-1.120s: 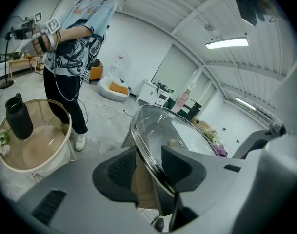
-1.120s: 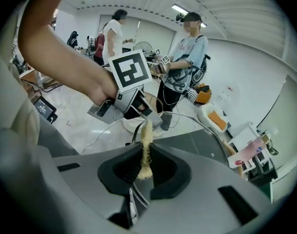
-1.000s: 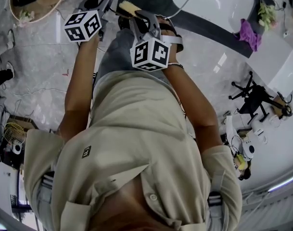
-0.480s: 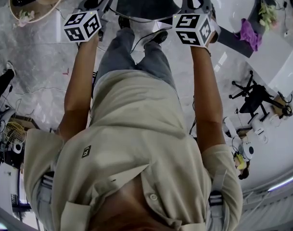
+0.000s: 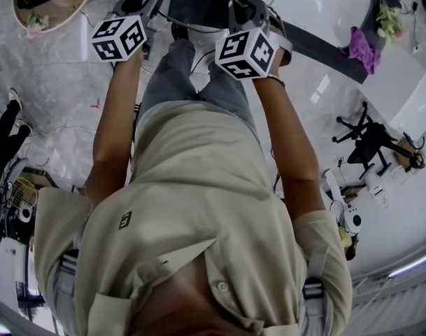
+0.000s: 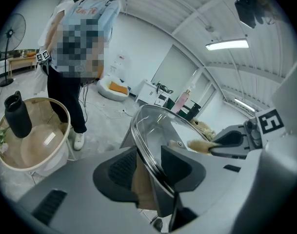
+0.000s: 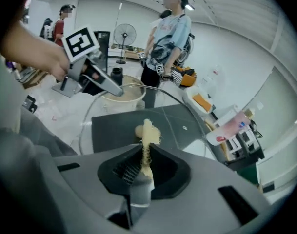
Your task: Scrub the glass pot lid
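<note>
The left gripper [image 6: 148, 168] pinches the thin metal rim of the domed clear glass lid [image 6: 160, 126], which stands on edge, rising toward 12 o'clock over the flat dark bench [image 7: 109, 130]. At the lid's 3 o'clock the right gripper [image 7: 142, 165] has its jaws clamped on a pale fibrous scrubber [image 7: 147, 133], frayed tip near the lid's middle. Open floor at 9 o'clock reaches a round tan tub [image 6: 33, 140]

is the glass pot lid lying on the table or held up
Held up: the jaws of the left gripper clamp the rim of the glass pot lid, which rises tilted from them.
</note>
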`<move>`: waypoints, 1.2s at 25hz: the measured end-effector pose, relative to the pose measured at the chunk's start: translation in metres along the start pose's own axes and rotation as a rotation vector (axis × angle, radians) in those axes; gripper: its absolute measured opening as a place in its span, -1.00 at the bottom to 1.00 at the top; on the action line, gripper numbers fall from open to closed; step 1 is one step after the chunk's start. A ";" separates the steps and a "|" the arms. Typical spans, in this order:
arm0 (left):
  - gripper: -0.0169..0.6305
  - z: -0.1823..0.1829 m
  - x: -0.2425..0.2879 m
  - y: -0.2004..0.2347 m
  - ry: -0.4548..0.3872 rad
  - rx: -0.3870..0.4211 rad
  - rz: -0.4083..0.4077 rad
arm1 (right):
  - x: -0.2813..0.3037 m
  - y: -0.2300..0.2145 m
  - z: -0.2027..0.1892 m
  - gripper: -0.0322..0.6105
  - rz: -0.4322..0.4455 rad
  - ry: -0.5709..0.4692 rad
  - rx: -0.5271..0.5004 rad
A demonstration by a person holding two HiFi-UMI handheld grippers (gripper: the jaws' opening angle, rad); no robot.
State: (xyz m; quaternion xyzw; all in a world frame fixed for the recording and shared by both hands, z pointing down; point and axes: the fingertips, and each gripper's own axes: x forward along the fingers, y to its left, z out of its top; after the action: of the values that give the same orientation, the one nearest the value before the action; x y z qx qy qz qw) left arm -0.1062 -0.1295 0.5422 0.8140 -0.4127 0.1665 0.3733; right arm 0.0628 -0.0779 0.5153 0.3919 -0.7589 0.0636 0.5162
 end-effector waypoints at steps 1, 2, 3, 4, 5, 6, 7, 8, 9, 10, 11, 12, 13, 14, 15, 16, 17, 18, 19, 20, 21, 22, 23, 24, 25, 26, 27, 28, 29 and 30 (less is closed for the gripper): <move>-0.43 0.000 0.000 0.000 -0.001 0.000 -0.002 | 0.000 0.021 0.009 -0.77 0.054 -0.018 -0.024; -0.43 0.000 0.000 0.000 -0.001 0.000 -0.004 | -0.001 0.043 0.019 -0.77 0.116 -0.043 -0.045; -0.43 0.000 0.001 0.000 -0.002 -0.001 -0.005 | -0.002 0.064 0.029 -0.77 0.179 -0.071 -0.064; -0.44 0.000 0.001 0.000 -0.002 -0.001 -0.006 | -0.005 0.083 0.037 -0.77 0.232 -0.097 -0.081; -0.44 0.000 0.001 0.000 -0.003 -0.001 -0.007 | -0.007 0.096 0.045 -0.77 0.271 -0.118 -0.096; -0.44 0.000 0.002 0.001 -0.003 -0.002 -0.007 | -0.008 0.106 0.051 -0.77 0.297 -0.133 -0.107; -0.44 0.001 0.002 0.001 -0.003 -0.003 -0.007 | -0.009 0.111 0.056 -0.77 0.313 -0.143 -0.112; -0.44 0.001 0.002 0.001 -0.003 -0.004 -0.008 | -0.010 0.113 0.059 -0.77 0.320 -0.147 -0.113; -0.45 0.002 0.002 0.001 -0.003 -0.004 -0.008 | -0.010 0.113 0.061 -0.77 0.322 -0.148 -0.113; -0.45 0.002 0.002 0.001 -0.003 -0.005 -0.009 | -0.010 0.112 0.063 -0.77 0.322 -0.148 -0.113; -0.45 0.003 0.002 0.001 -0.004 -0.006 -0.010 | -0.009 0.110 0.064 -0.77 0.320 -0.148 -0.112; -0.45 0.003 0.002 0.001 -0.005 -0.007 -0.011 | -0.009 0.108 0.064 -0.77 0.318 -0.147 -0.110; -0.45 0.003 0.002 0.001 -0.005 -0.008 -0.011 | -0.008 0.106 0.065 -0.77 0.316 -0.146 -0.110; -0.45 0.003 0.002 0.001 -0.005 -0.008 -0.012 | -0.008 0.104 0.065 -0.77 0.315 -0.146 -0.111; -0.45 0.003 0.003 0.001 -0.004 -0.008 -0.012 | -0.007 0.103 0.065 -0.77 0.314 -0.146 -0.112; -0.45 0.002 0.003 0.001 -0.004 -0.008 -0.012 | -0.006 0.103 0.064 -0.77 0.313 -0.145 -0.113; -0.45 0.002 0.003 0.001 -0.003 -0.008 -0.012 | -0.005 0.102 0.064 -0.77 0.313 -0.145 -0.113; -0.45 0.001 0.003 0.002 -0.002 -0.009 -0.012 | -0.005 0.102 0.063 -0.77 0.314 -0.144 -0.113; -0.45 0.001 0.003 0.002 -0.001 -0.009 -0.012 | -0.004 0.101 0.062 -0.77 0.313 -0.144 -0.111; -0.45 0.001 0.003 0.002 0.001 -0.009 -0.012 | -0.003 0.100 0.061 -0.77 0.311 -0.143 -0.109; -0.45 0.000 0.003 0.002 0.002 -0.009 -0.012 | -0.002 0.097 0.059 -0.77 0.305 -0.139 -0.104; -0.45 0.000 0.003 0.002 0.003 -0.009 -0.013 | 0.000 0.092 0.056 -0.77 0.296 -0.133 -0.096; -0.45 0.000 0.003 0.002 0.004 -0.009 -0.013 | 0.003 0.085 0.052 -0.77 0.283 -0.123 -0.084; -0.45 0.000 0.002 0.002 0.006 -0.009 -0.014 | 0.006 0.076 0.047 -0.77 0.265 -0.110 -0.070; -0.45 0.000 0.002 0.002 0.007 -0.008 -0.015 | 0.010 0.064 0.041 -0.77 0.243 -0.093 -0.056; -0.45 0.000 0.002 0.003 0.009 -0.007 -0.016 | 0.014 0.050 0.034 -0.77 0.215 -0.076 -0.041; -0.45 0.000 0.003 0.003 0.010 -0.005 -0.018 | 0.018 0.034 0.027 -0.77 0.183 -0.060 -0.024; -0.45 0.000 0.004 0.004 0.010 -0.003 -0.020 | 0.022 0.016 0.020 -0.77 0.149 -0.049 -0.005; -0.45 0.000 0.005 0.004 0.009 -0.001 -0.022 | 0.024 -0.003 0.014 -0.77 0.113 -0.043 0.016; -0.45 0.000 0.006 0.004 0.009 0.000 -0.024 | 0.024 -0.022 0.009 -0.77 0.075 -0.034 0.039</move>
State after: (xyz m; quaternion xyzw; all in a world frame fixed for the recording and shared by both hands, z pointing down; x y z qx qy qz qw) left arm -0.1060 -0.1339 0.5476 0.8182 -0.4010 0.1658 0.3771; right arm 0.0668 -0.1101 0.5246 0.3742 -0.7803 0.0908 0.4928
